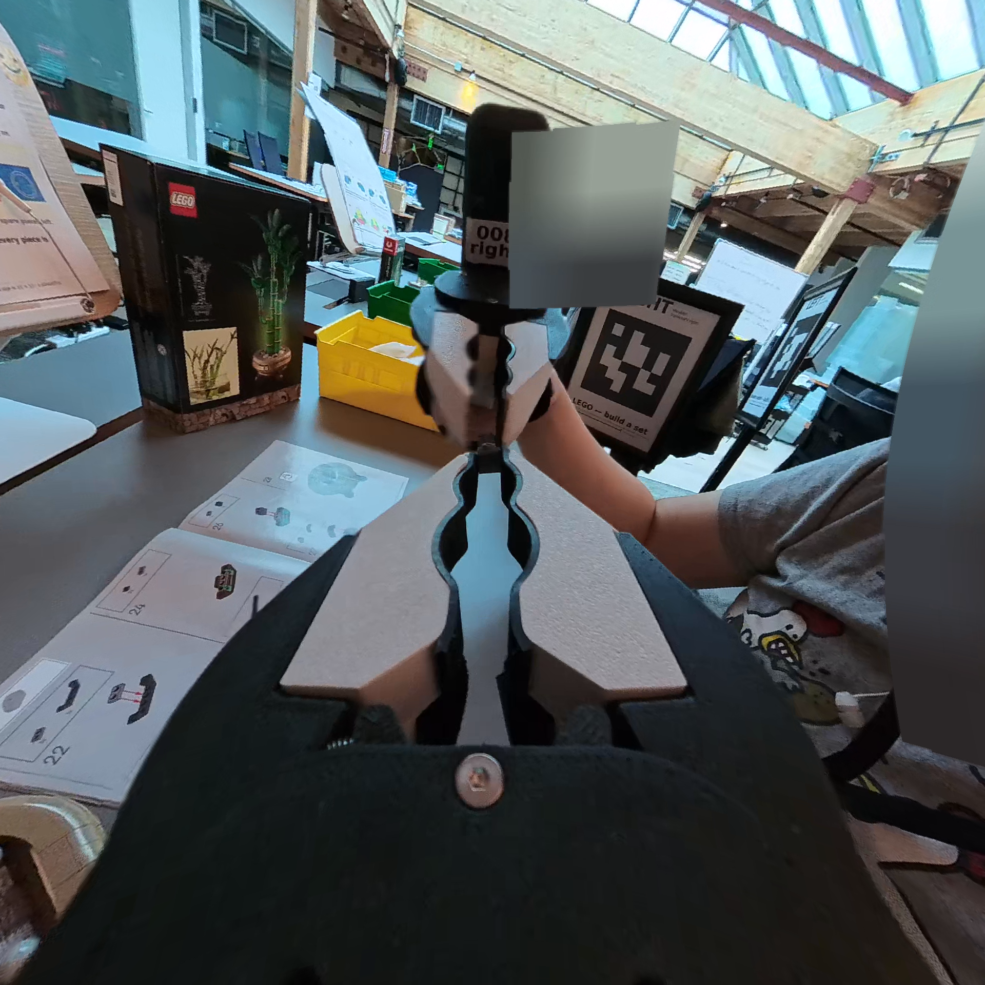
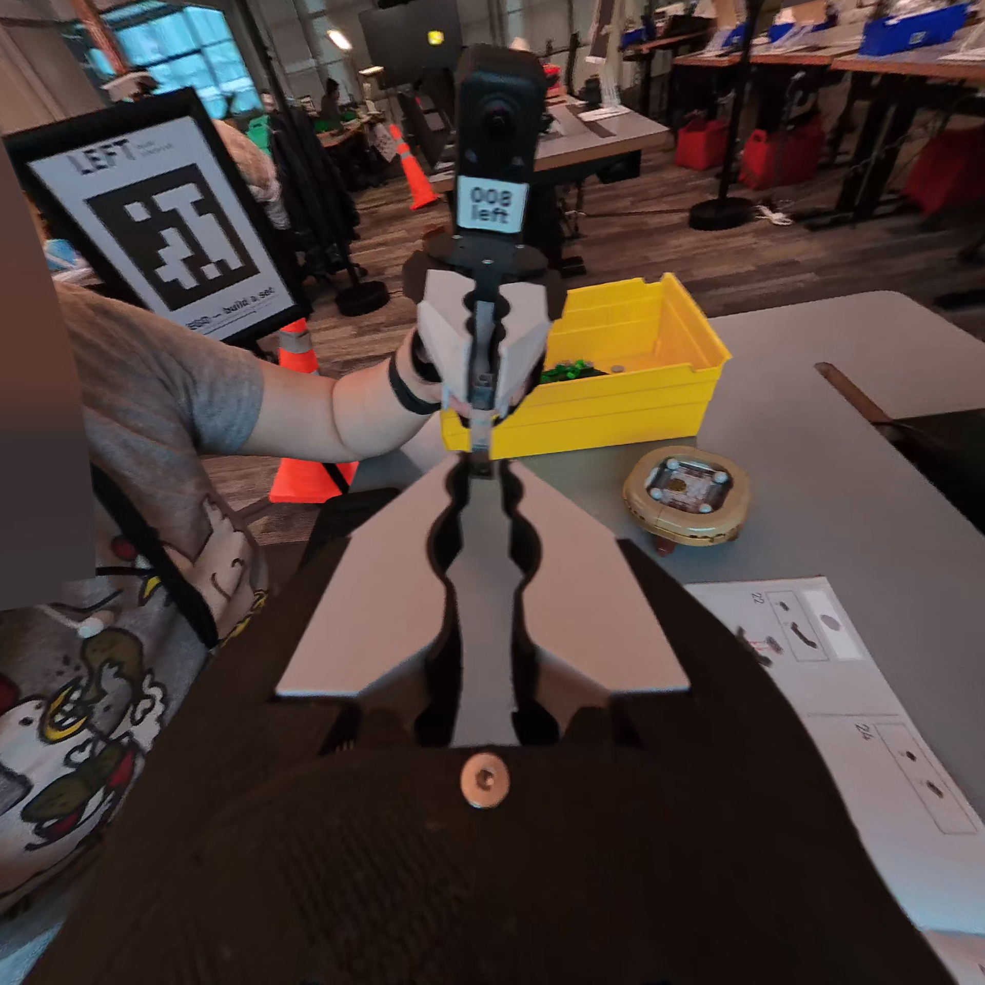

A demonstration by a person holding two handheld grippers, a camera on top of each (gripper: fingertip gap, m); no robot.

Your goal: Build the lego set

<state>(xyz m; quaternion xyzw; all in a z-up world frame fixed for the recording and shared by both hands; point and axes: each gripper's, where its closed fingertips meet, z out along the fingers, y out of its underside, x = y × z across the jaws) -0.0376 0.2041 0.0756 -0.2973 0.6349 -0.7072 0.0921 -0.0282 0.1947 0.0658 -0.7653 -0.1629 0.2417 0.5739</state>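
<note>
My two grippers meet tip to tip above the table. In the left wrist view my left gripper [image 1: 487, 453] is shut on a small dark lego piece [image 1: 487, 446]. The right gripper [image 1: 482, 413] faces it with a small grey piece [image 1: 482, 394] between its jaws. In the right wrist view my right gripper [image 2: 479, 465] is shut on a small piece [image 2: 481, 469] that touches the grey piece [image 2: 481, 421] in the left gripper [image 2: 481, 426]. A round tan lego base [image 2: 687, 495] stands on the table to the right, and also shows in the left wrist view [image 1: 48, 831].
A yellow bin [image 1: 368, 373] [image 2: 639, 405] with green pieces sits behind the grippers. An open instruction booklet [image 1: 160, 613] [image 2: 853, 719] lies flat. The set's box [image 1: 213, 298] stands at the back left, with green bins [image 1: 394, 301] behind. A framed marker sign [image 1: 639, 362] [image 2: 160, 224] and an orange cone [image 2: 304, 426] stand nearby. The grippers are tip to tip, or close to it. The round tan lego base [image 2: 687, 495] is about 25 cm from both grippers' fingertips.
</note>
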